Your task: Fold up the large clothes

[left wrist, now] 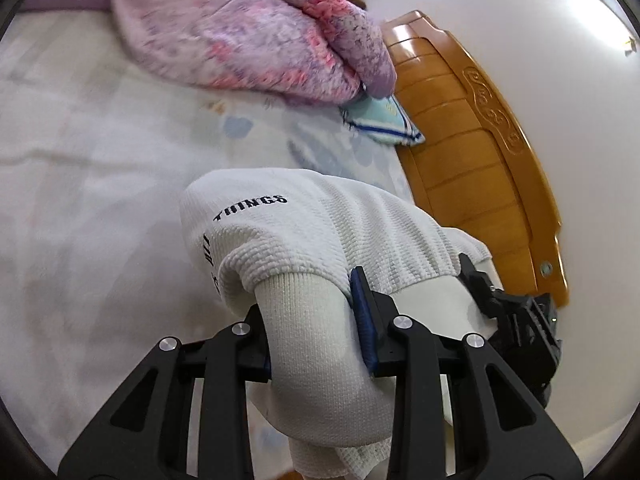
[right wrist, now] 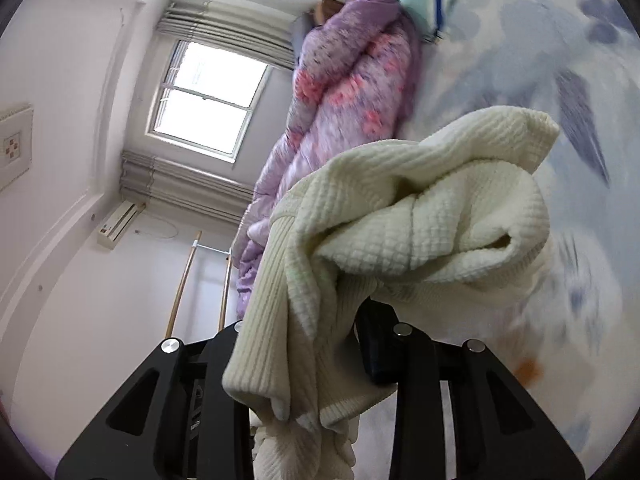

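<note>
white sweater [left wrist: 304, 236] hiding left gripper [left wrist: 312, 320] fingertips

bedroom w/ white walls, bright window [right wrist: 204, 96] with grey curtains, wall AC unit [right wrist: 118, 226], carved wooden headboard [left wrist: 480, 152], purple floral quilt [left wrist: 240, 28] on the bed

Your left gripper [left wrist: 316, 324] was a matte black plastic frame of angular linkage arms with triangular cut-outs, pinned by four round silver screw heads across its front. Its finger pads [left wrist: 362, 320] were dark blue and finely ribbed. Your right gripper [right wrist: 304, 344] had the same black linkage build with the same silver screws, and faint embossed lettering ran along one of its inner arms, too small to read.
</note>
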`<state>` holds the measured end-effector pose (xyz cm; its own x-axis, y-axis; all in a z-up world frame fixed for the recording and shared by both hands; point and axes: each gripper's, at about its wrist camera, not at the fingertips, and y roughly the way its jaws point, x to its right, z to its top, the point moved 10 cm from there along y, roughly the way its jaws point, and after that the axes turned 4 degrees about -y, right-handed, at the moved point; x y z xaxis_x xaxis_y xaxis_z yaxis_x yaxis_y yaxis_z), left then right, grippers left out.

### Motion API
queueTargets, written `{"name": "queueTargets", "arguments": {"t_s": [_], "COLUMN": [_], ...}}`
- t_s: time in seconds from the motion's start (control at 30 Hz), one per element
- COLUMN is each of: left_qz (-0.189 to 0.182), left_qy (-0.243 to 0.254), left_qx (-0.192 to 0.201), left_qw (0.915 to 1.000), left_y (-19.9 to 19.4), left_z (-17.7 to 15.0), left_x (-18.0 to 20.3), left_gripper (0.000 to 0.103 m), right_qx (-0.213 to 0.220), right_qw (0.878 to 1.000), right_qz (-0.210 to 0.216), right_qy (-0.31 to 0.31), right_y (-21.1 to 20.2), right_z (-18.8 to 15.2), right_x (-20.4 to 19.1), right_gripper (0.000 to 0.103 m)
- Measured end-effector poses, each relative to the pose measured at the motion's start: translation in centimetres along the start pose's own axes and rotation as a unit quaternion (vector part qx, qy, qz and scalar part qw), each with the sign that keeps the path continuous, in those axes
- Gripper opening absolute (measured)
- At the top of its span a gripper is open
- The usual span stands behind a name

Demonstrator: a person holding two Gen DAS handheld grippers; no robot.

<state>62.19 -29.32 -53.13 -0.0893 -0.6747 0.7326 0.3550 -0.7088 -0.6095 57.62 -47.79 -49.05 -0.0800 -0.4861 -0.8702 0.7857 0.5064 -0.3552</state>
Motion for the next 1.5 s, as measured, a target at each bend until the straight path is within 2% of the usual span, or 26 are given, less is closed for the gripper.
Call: {"name": "queueTargets", "arguments": {"t_s": [0.13, 0.2, 0.23, 0.27, 0.3, 0.37, 0.4, 0.43, 0.47, 0.5, 0.53, 0.6, 0.67, 0.8, 0.93, 1.0, 1.07, 1.17, 1.33, 1.5], "left_qz": [-0.024, -0.011, 0.003, 0.032, 0.056, 0.112, 0.126, 0.139, 0.15, 0.158, 0.165, 0.179, 0.178, 0.204, 0.23, 0.24, 0.25, 0.269, 0.267, 0.273], "left_qy": [0.029, 0.062, 0.062, 0.061, 0.056, 0.021, 0.007, -0.017, -0.035, -0.038, -0.033, -0.023, -0.025, -0.013, 0.024, 0.035, 0.047, 0.073, 0.076, 0.078], "left_qx": [0.043, 0.054, 0.047, 0.027, 0.008, -0.049, -0.07, -0.097, -0.107, -0.102, -0.083, -0.062, -0.059, -0.068, -0.048, -0.044, -0.041, -0.041, -0.019, 0.009], "left_qw": [0.9983, 0.9965, 0.9969, 0.9972, 0.9968, 0.9923, 0.9895, 0.9854, 0.9822, 0.9814, 0.9822, 0.9815, 0.982, 0.9766, 0.9716, 0.9691, 0.9663, 0.9595, 0.9606, 0.9588], "left_y": [5.6, 9.6, 11.8, 14.6, 16.6, 21.5, 22.6, 24.0, 24.7, 24.8, 24.5, 23.8, 23.7, 23.0, 20.8, 19.7, 18.8, 17.2, 13.7, 10.0], "left_z": [4.4, 5.4, 5.5, 5.0, 4.4, 1.7, 0.4, -1.4, -2.8, -3.3, -3.6, -3.7, -3.7, -3.1, -1.3, -0.7, -0.2, 0.5, 1.3, 2.5], "left_x": [3.7, 4.6, 4.4, 3.4, 2.4, -1.5, -2.8, -4.4, -5.6, -6.1, -6.5, -6.9, -7.3, -8.0, -7.4, -7.2, -7.0, -6.7, -6.6, -6.8], "left_gripper": [0.03, 0.03, 0.031, 0.031, 0.032, 0.033, 0.035, 0.041, 0.045, 0.051, 0.065, 0.082, 0.082, 0.087, 0.088, 0.089, 0.089, 0.089, 0.089, 0.089], "right_qx": [0.027, 0.031, 0.025, 0.012, -0.01, -0.057, -0.09, -0.115, -0.13, -0.138, -0.14, -0.139, -0.146, -0.172, -0.171, -0.157, -0.144, -0.143, -0.155, -0.159], "right_qw": [0.998, 0.998, 0.998, 0.998, 0.996, 0.987, 0.978, 0.968, 0.96, 0.954, 0.948, 0.933, 0.926, 0.882, 0.85, 0.844, 0.83, 0.827, 0.836, 0.841], "right_qz": [0.025, 0.01, -0.011, -0.036, -0.08, -0.149, -0.187, -0.223, -0.249, -0.265, -0.285, -0.331, -0.342, -0.41, -0.461, -0.468, -0.483, -0.477, -0.432, -0.407], "right_qy": [-0.055, -0.062, -0.053, -0.046, -0.04, -0.01, 0.009, 0.021, 0.023, 0.02, 0.012, -0.027, -0.058, -0.158, -0.189, -0.212, -0.239, -0.26, -0.302, -0.32], "right_y": [1.0, 1.4, 2.0, 2.6, 3.5, 5.0, 5.7, 6.0, 6.1, 5.9, 5.6, 4.7, 4.8, 5.6, 5.7, 5.6, 5.7, 6.3, 9.3, 11.1], "right_z": [7.3, 9.5, 10.1, 10.3, 10.0, 8.9, 7.8, 6.7, 6.1, 5.5, 5.3, 5.5, 5.8, 6.6, 7.3, 7.7, 7.8, 6.9, 3.9, 1.9], "right_x": [2.1, 5.0, 7.2, 9.3, 12.4, 18.0, 21.2, 23.6, 25.3, 26.2, 27.1, 27.8, 27.7, 26.8, 25.4, 23.0, 20.8, 18.3, 13.1, 9.5], "right_gripper": [0.028, 0.029, 0.029, 0.029, 0.031, 0.033, 0.033, 0.033, 0.034, 0.043, 0.055, 0.064, 0.064, 0.068, 0.069, 0.07, 0.07, 0.07, 0.076, 0.078]}}
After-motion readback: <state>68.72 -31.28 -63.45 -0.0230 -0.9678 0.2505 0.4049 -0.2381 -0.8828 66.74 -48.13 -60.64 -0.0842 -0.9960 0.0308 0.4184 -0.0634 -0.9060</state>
